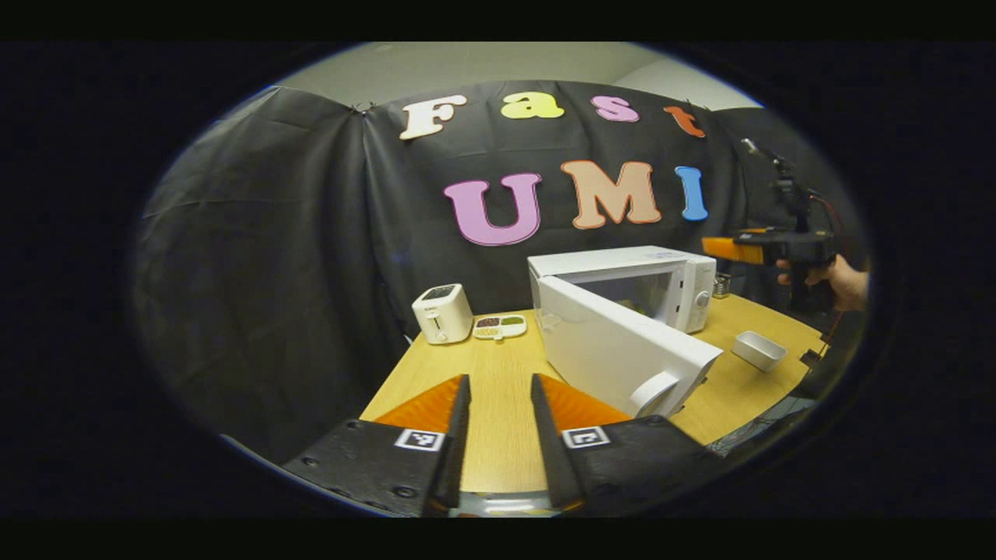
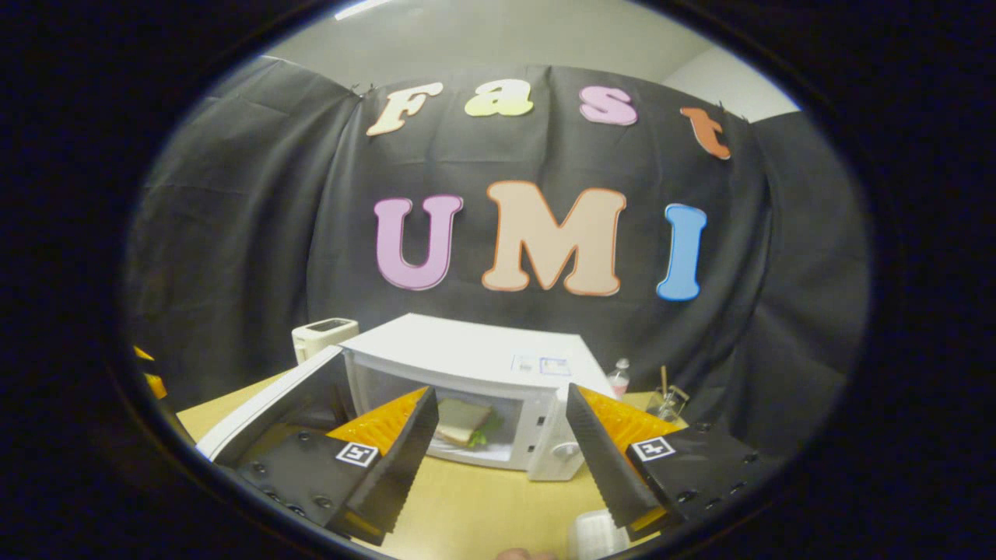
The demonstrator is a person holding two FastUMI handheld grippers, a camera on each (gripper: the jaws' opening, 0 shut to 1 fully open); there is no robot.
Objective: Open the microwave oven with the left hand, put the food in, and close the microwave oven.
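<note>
A white microwave oven (image 1: 669,284) stands on the wooden table (image 1: 498,389) with its door (image 1: 615,346) swung wide toward me. In the right gripper view the microwave oven (image 2: 475,365) holds a sandwich (image 2: 461,422) inside its cavity, and its door (image 2: 272,404) hangs out to the left. My left gripper (image 1: 498,389) is open over the table, just left of the door's handle end, holding nothing. My right gripper (image 2: 498,412) is open in front of the oven's mouth, with nothing between its fingers. Farther off, the right gripper (image 1: 770,249) shows in a hand at the far right of the left gripper view.
A white toaster (image 1: 442,313) and a small divided dish (image 1: 499,326) sit at the table's back left. A white rectangular container (image 1: 759,350) lies right of the microwave. A bottle (image 2: 620,377) and a small rack (image 2: 668,400) stand behind the oven's right side.
</note>
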